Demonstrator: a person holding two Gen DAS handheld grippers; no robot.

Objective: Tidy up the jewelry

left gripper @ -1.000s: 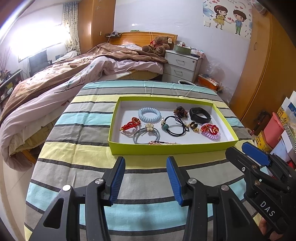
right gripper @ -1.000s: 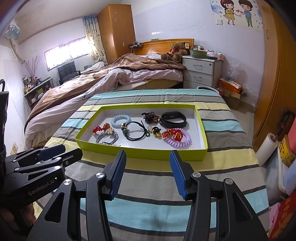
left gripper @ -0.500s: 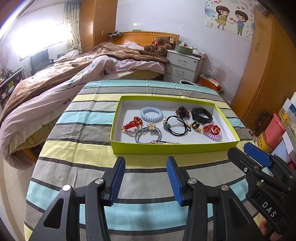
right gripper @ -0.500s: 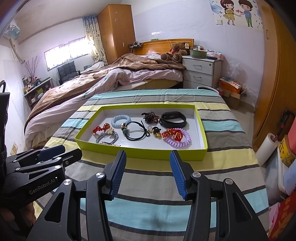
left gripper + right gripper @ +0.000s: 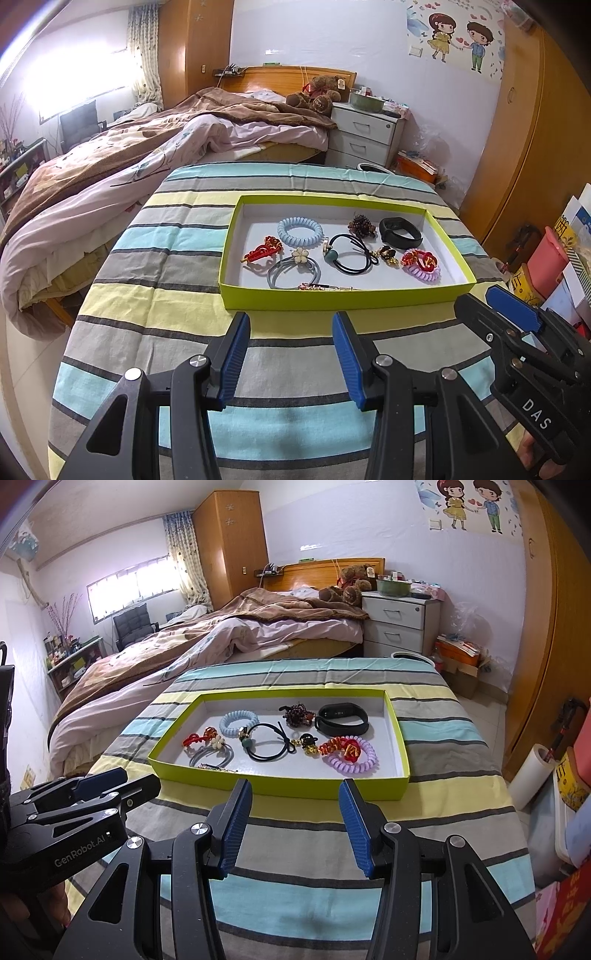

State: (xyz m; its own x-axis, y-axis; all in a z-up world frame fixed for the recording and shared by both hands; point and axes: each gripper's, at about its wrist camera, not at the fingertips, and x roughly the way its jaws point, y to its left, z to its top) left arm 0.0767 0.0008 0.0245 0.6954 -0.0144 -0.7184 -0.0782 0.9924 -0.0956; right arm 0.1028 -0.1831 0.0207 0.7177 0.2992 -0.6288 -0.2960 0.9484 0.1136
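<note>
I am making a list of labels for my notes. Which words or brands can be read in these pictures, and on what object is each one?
"DAS": on the right tongs, seen from the left camera.
"GenRobot.AI": on the left tongs, seen from the right camera.
Print on the boxes at the right edge: too blurred to read.

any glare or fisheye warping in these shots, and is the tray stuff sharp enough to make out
Left wrist view: the window is blown out to white, and room edges bow with fisheye curvature. Right wrist view: the window is milder, the wardrobe curves strongly. In both, the tray contents look sharp and evenly lit, without harsh shadows.
</note>
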